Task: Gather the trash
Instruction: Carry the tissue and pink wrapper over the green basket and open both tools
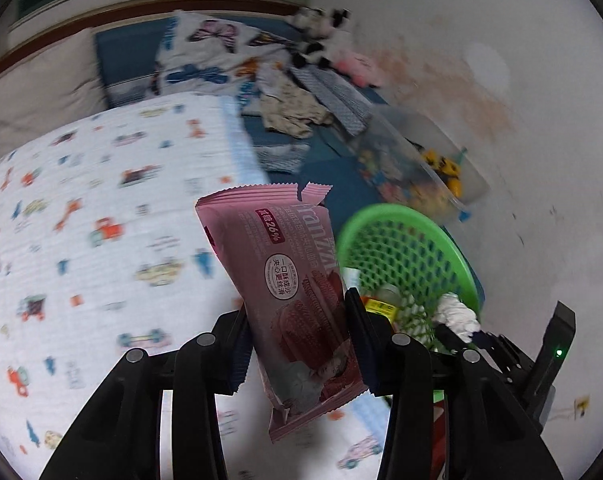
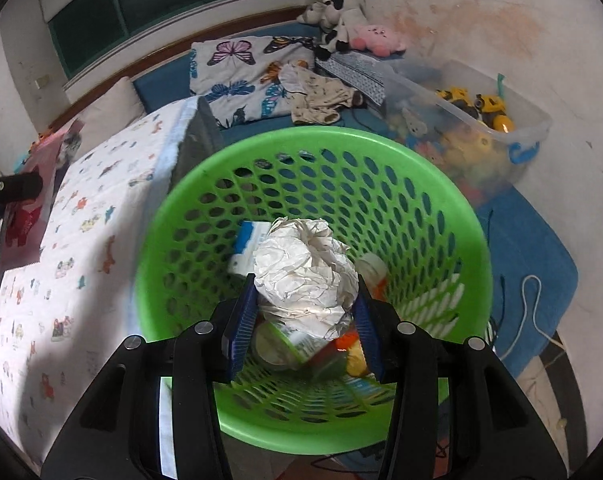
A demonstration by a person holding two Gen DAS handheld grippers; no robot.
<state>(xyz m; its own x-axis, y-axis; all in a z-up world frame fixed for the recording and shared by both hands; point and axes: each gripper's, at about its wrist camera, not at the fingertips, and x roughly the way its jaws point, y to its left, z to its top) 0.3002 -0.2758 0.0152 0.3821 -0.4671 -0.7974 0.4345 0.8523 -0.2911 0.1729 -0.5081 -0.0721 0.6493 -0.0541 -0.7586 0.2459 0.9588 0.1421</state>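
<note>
Trash fills both tools: the left gripper [image 1: 297,320] clamps a pink snack wrapper [image 1: 289,280] over the patterned bedspread [image 1: 101,220], just beside the green basket [image 1: 401,216]. The right gripper [image 2: 306,312] holds a crumpled paper ball [image 2: 305,272] above the basket's mouth, its blue pads [image 2: 241,320] seemingly pressing both sides, over other rubbish inside.

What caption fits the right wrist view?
Right gripper holds a crumpled paper ball over the green basket of trash.
</note>
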